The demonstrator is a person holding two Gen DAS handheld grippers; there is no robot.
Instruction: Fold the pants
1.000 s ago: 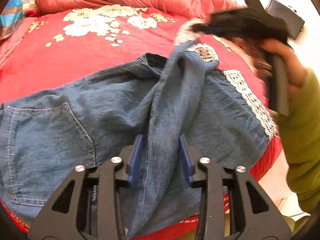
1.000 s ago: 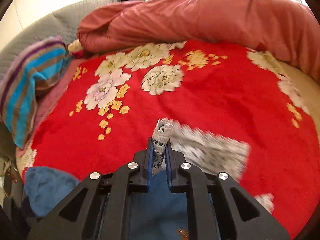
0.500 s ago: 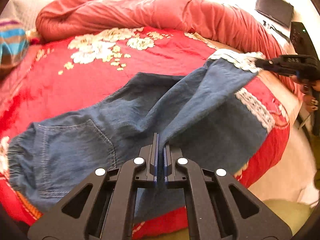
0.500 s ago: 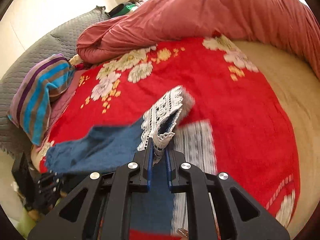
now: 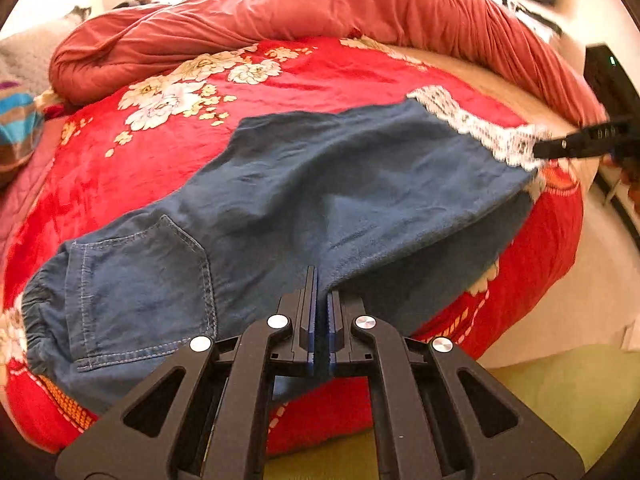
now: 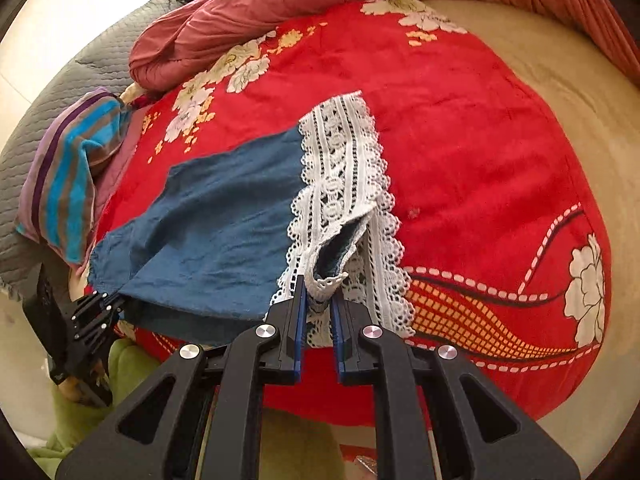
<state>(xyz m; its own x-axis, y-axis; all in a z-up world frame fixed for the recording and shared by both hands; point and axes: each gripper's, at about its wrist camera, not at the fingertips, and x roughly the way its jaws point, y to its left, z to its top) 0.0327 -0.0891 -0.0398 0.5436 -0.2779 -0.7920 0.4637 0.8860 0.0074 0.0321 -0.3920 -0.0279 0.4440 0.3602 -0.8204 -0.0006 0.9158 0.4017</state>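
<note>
Swung out rightward, the lace cuff (image 5: 480, 132) now stretches the pants (image 5: 320, 200) across the bed (image 5: 320, 76) while the left gripper (image 5: 319, 300) pinches the near edge; seen from the right, the right gripper (image 6: 318, 304) clamps lace, so keep tension even.

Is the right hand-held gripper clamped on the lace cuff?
Yes, the right hand-held gripper pinches the white lace cuff of the pants between its pads.

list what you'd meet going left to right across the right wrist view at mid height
grey quilted cover → striped cloth → blue pants → white lace hem, pinched in the right claw → red floral blanket → beige sheet
</note>
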